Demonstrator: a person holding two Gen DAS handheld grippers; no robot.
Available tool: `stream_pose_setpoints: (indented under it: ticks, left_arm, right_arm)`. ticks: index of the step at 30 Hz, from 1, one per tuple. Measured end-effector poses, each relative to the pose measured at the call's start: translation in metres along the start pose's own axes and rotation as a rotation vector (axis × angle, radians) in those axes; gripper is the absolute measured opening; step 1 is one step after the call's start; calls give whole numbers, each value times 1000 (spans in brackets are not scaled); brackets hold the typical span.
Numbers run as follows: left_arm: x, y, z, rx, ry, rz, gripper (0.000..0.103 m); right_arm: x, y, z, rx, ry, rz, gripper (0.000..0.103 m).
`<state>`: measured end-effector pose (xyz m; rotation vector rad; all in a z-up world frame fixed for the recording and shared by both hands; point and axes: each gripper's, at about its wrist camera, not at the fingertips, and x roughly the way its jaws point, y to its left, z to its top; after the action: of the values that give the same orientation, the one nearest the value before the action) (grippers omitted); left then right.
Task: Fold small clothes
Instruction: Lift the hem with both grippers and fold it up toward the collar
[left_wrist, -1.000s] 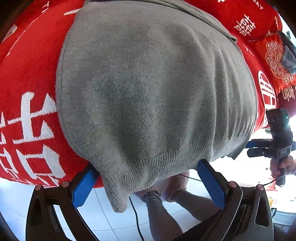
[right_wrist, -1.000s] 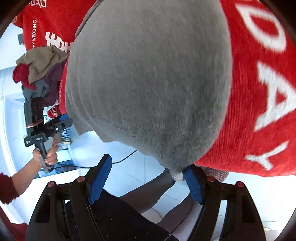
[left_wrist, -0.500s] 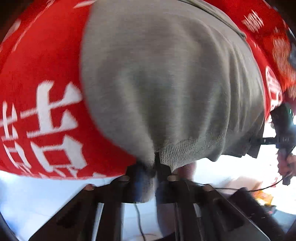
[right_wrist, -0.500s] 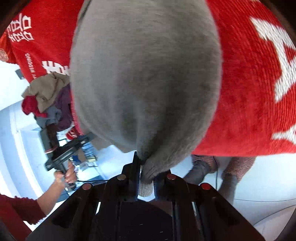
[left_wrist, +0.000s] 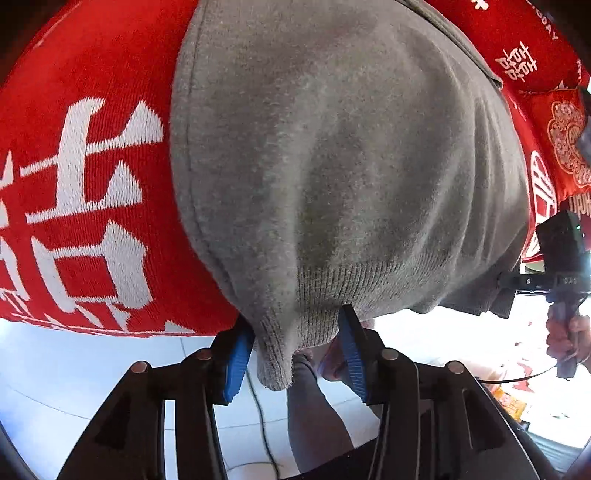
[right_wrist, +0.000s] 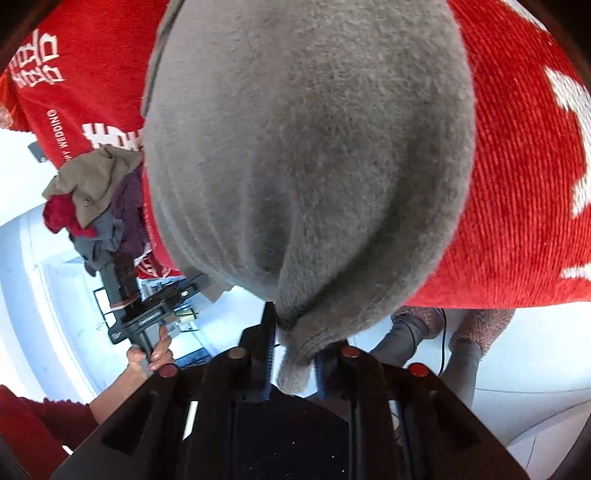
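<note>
Red wedding-print blanket (left_wrist: 92, 184) over the table, white tile floor below; a grey knit sweater (left_wrist: 332, 166) lies spread across it.

It looks soft, light and limp, so I'd take it by the ribbed hem corners. My left gripper (left_wrist: 295, 354) has just been opening, one corner hanging loose between its blue pads. My right gripper (right_wrist: 293, 354) has also eased apart, the other corner bunched between its jaws; whether it's pinched I can't tell.

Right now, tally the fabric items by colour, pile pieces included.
Grey: 2, the grey garment and a grey pile piece
Red: 2, the red blanket and a red pile piece
Tan: 1, tan piece
Purple: 1, purple piece
Total: 6
</note>
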<state>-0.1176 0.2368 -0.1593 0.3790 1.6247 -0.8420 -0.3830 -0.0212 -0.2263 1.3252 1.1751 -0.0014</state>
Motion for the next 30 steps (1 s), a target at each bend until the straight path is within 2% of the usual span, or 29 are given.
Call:
stream_pose_setpoints:
  ticks: [1,2,3,4,11,15,18,23,30]
  left_arm:
    - [1,-3,-2,14,-4,11,43]
    - [1,-4,-3,16,-1,2,12]
    - [2,-6,-4,16,7,-15,9]
    - [-1,-8,-4,13,8,-38,9]
    - [-53,-17,-2,12,-69,-183,9]
    - [-98,-12,23,-20,-161,-233,9]
    - [-115,-13,57,-30,-211,-250,9]
    - [-150,-14,114,-17,-314,-224,9]
    - [-174,-25,222,-22,-428,-159,9]
  right_arm:
    - [1,0,1,8,-2,-15,30]
    - [2,0,2,14,-4,-21,30]
    - [2,1,2,13,-6,-24,22]
    - [1,4,1,5,-13,-25,15]
    - [-24,44,-10,-19,-93,127,14]
    - [-52,71,-4,-33,-199,245,14]
    - [-70,86,9,-41,-266,322,14]
    - [-105,121,48,-97,-341,419,14]
    - [-155,160,142,-161,-392,482,13]
